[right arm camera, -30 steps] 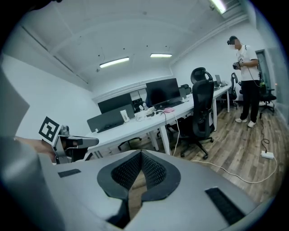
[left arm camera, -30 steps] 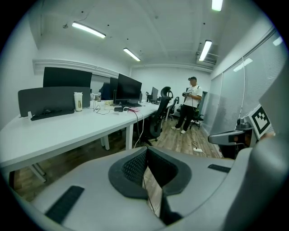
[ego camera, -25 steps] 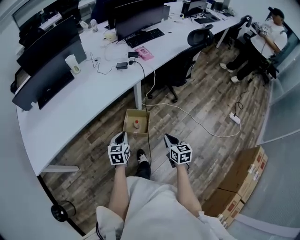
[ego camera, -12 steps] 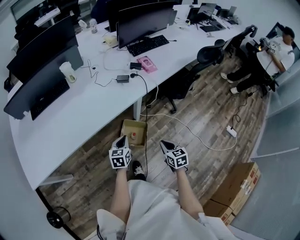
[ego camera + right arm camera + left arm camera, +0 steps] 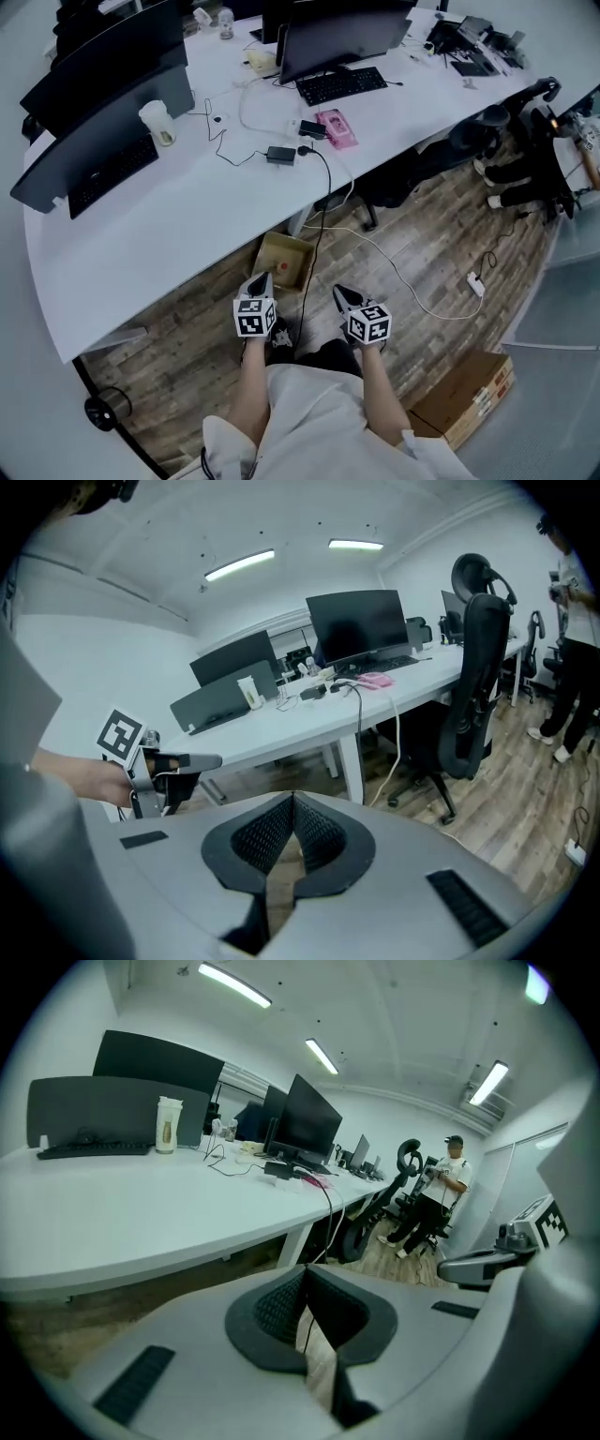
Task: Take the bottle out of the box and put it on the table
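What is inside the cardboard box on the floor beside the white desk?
The open cardboard box holds one small thing with a reddish top, probably the bottle. The rest of the inside that shows is bare cardboard. The bottle's body is too small to make out from the head view.

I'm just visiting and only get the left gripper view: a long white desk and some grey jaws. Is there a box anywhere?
Observer: Yes. The head view shows an open cardboard box on the wooden floor, at the edge of the desk.
Operator: Anything inside it?
Observer: A small thing with a red top, probably the bottle.
Operator: And the other gripper?
Observer: In its own view the right gripper has its jaws together, with nothing between them.
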The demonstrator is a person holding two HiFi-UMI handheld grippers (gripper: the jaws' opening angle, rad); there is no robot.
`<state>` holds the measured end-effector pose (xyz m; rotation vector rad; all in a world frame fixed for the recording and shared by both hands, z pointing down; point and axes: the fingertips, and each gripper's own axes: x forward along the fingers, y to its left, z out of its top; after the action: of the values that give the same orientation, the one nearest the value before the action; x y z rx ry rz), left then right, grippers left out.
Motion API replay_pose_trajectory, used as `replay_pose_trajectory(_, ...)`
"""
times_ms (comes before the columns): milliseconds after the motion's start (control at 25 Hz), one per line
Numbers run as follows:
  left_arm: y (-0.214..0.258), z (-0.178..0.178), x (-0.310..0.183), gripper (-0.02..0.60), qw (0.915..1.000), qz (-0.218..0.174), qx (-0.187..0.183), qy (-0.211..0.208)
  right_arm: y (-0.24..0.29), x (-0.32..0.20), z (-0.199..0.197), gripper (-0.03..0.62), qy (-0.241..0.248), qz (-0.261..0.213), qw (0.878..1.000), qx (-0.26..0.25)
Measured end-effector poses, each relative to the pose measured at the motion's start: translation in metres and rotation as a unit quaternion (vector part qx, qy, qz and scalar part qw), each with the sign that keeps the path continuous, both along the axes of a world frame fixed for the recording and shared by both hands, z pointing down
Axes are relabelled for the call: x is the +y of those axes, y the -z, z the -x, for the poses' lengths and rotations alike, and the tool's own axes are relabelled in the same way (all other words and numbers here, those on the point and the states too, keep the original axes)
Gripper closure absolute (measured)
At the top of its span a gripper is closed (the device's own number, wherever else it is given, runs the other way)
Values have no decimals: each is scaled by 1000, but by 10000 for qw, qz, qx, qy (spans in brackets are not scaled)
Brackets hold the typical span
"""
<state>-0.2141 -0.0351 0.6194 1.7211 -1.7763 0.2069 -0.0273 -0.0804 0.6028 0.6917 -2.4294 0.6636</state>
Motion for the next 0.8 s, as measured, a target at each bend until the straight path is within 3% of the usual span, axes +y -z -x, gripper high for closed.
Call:
replay_pose_trajectory(440,-75,-50,-29,566,9965,789,260,75,-51,-45,-28,554,366,506,9974,357)
replay_pose_trajectory(680,-146,-55,-68,566,9920,1260,110,49,-99,-91,-39,554,385,644,9968,288)
replay_pose_trajectory(800,-173,-60,-86,566,9904,1380,-4,-7,-120,-127,-53,554,244,428,9983,327)
